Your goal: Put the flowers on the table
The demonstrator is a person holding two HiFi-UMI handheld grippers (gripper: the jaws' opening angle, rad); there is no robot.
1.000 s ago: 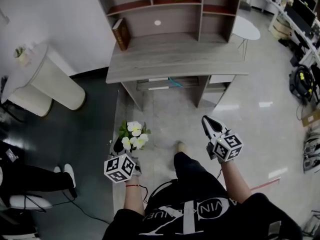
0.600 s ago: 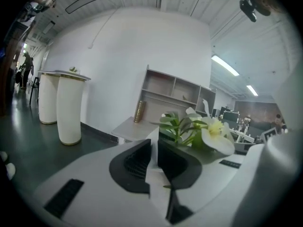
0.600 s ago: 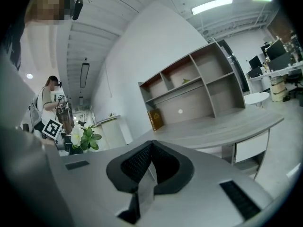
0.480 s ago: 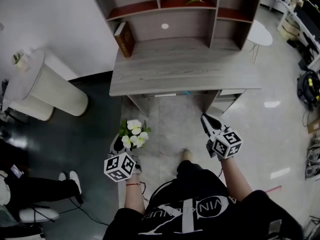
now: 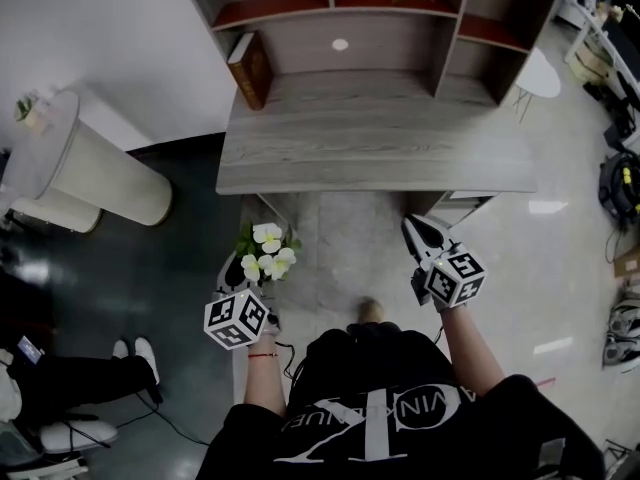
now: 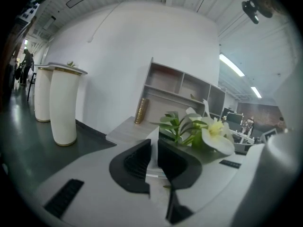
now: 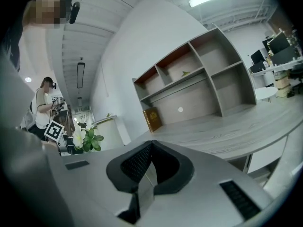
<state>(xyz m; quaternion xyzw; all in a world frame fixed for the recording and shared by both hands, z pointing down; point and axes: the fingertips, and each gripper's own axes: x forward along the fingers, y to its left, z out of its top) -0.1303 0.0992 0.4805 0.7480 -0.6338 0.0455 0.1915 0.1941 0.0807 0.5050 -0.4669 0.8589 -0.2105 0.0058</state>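
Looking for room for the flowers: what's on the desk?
A book stands at its back left; the rest of the desk shows bare wood. Shelf boards cover some of the back.

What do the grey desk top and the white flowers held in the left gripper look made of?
Grey streaked desk top: wood-look laminate or veneer with a matte finish; long, even grain lines run across it. White flowers with green leaves: possibly artificial, plastic or fabric; the petals look stiff and uniform, but the pictures cannot settle it.
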